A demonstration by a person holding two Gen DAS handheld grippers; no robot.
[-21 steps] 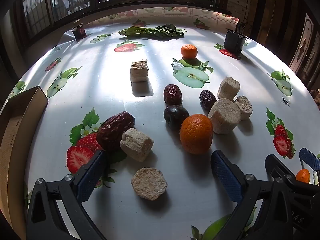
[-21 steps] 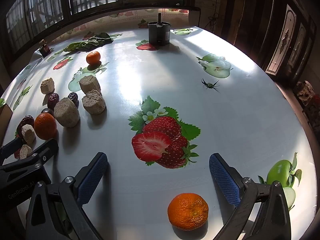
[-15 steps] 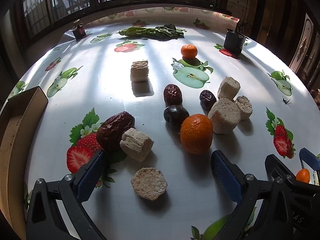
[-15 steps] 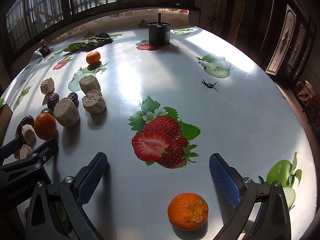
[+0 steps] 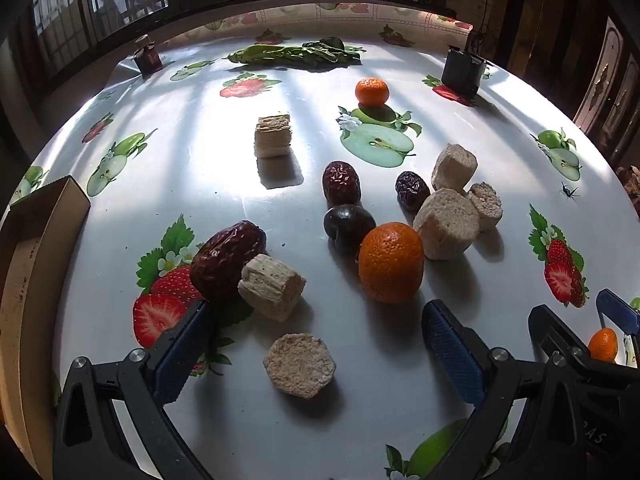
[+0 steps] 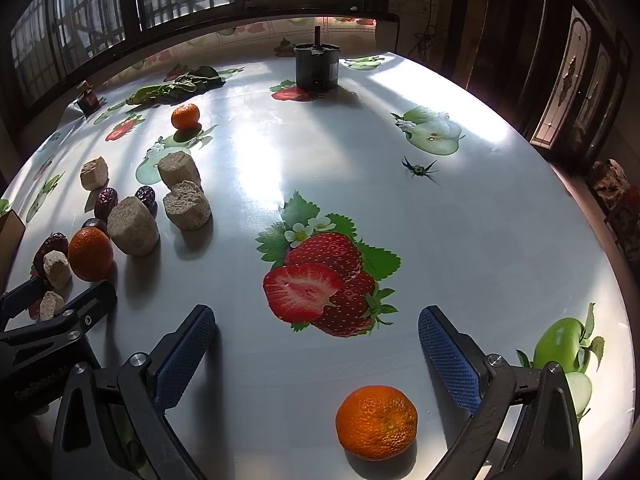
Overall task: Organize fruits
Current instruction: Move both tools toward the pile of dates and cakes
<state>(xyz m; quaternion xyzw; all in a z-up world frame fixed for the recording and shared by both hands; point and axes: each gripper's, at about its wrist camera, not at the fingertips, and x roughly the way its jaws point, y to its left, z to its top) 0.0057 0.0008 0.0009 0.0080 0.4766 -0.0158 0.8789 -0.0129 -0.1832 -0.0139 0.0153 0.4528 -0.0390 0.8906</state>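
Nothing has moved: both hand-held grippers, left (image 5: 316,344) and right (image 6: 318,350), hover open; mandarin (image 6: 376,422) on counter (image 6: 460,216) between right fingers, firm, rollable, best gripped across its middle

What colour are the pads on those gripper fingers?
Blue, with a fine grid texture; the pads show best in the right wrist view.

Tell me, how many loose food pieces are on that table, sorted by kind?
Oranges: 3
Wrinkled red dates: 3
Dark round plum: 1
Beige cake-like chunks: 6
Leafy greens bunch: 1
Total: 14
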